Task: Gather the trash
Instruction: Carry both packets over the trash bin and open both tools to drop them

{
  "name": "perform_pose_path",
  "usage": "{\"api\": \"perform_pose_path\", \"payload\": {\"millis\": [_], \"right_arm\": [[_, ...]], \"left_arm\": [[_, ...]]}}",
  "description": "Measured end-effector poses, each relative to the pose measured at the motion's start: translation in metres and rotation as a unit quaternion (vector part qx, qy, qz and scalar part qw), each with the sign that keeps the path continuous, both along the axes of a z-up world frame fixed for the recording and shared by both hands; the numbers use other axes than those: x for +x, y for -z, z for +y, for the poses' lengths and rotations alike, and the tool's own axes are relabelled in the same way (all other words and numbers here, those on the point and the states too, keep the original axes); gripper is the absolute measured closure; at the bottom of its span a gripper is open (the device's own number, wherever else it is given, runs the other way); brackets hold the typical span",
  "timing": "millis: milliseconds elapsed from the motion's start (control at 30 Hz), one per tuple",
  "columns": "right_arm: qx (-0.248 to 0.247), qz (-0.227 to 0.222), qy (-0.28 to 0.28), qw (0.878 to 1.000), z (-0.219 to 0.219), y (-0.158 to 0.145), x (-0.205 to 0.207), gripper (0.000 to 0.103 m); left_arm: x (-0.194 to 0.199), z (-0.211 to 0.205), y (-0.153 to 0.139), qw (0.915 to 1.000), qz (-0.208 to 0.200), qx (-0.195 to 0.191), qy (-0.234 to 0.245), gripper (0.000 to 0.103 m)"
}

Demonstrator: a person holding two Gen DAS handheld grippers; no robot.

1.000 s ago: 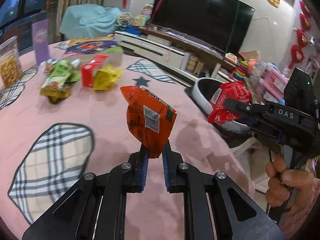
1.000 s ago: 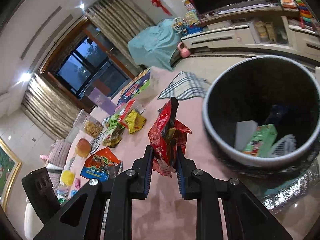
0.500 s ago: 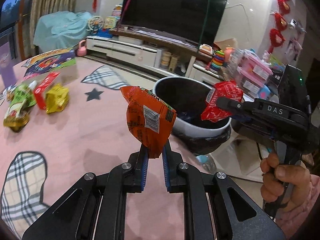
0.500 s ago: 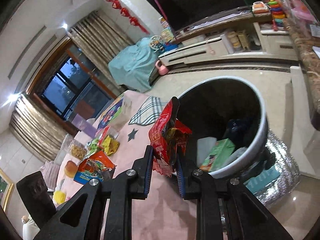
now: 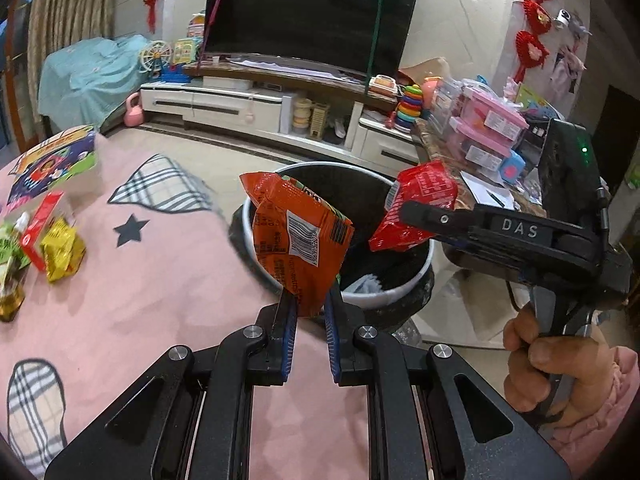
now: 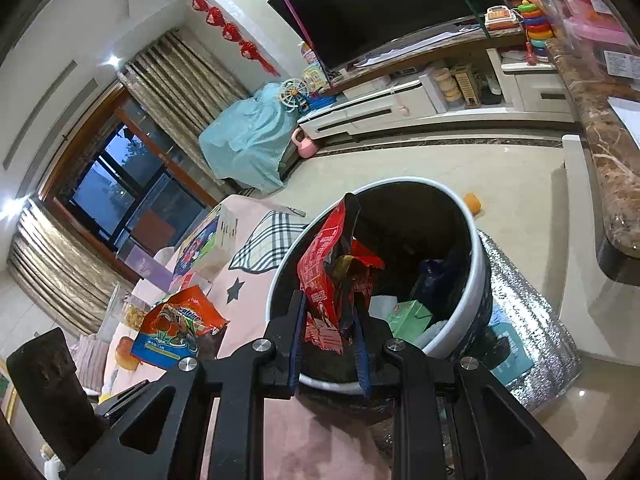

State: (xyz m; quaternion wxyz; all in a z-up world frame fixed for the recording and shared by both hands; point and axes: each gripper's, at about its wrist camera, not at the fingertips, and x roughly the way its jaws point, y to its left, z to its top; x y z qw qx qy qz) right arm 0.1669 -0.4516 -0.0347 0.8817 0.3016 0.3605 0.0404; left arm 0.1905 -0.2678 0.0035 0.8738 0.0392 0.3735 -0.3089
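My left gripper (image 5: 310, 304) is shut on an orange snack bag (image 5: 298, 236) and holds it upright at the pink table's edge, just short of the trash bin (image 5: 424, 268). My right gripper (image 6: 328, 316) is shut on a torn red snack wrapper (image 6: 326, 280) and holds it over the near rim of the bin (image 6: 482, 276). The right gripper with the red wrapper (image 5: 416, 204) also shows in the left wrist view, over the bin's right side. The orange bag (image 6: 180, 322) shows at the left of the right wrist view. The bin holds a green carton (image 6: 412, 314) and other trash.
More wrappers lie on the pink tablecloth (image 5: 160, 280) at the left: a yellow pack (image 5: 64, 252), a red box (image 5: 40, 228) and a colourful box (image 5: 52, 160). A TV stand (image 5: 256, 108) and a cluttered marble counter (image 6: 600, 152) lie beyond the bin.
Both grippers have swung right from the table towards the bin, each carrying its wrapper. The red wrapper now hangs over the bin's opening.
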Motion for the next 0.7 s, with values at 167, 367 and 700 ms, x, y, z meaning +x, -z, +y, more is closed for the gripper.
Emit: {"api": "perform_pose_path", "payload": {"millis": [167, 367, 700], "right_arm": [[0.000, 0.008, 0.007, 1.000, -0.007, 0.003, 0.002, 0.081], [0.002, 0.021, 0.012, 1.000, -0.015, 0.008, 0.010, 0.081], [-0.009, 0.039, 0.009, 0.999, -0.020, 0.012, 0.024, 0.079]], "left_arm": [[0.008, -0.013, 0.002, 0.9999, 0.006, 0.007, 0.008, 0.091], [0.017, -0.027, 0.005, 0.9997, 0.011, 0.016, 0.015, 0.091], [0.034, -0.043, 0.014, 0.9989, 0.031, 0.026, 0.024, 0.090]]}}
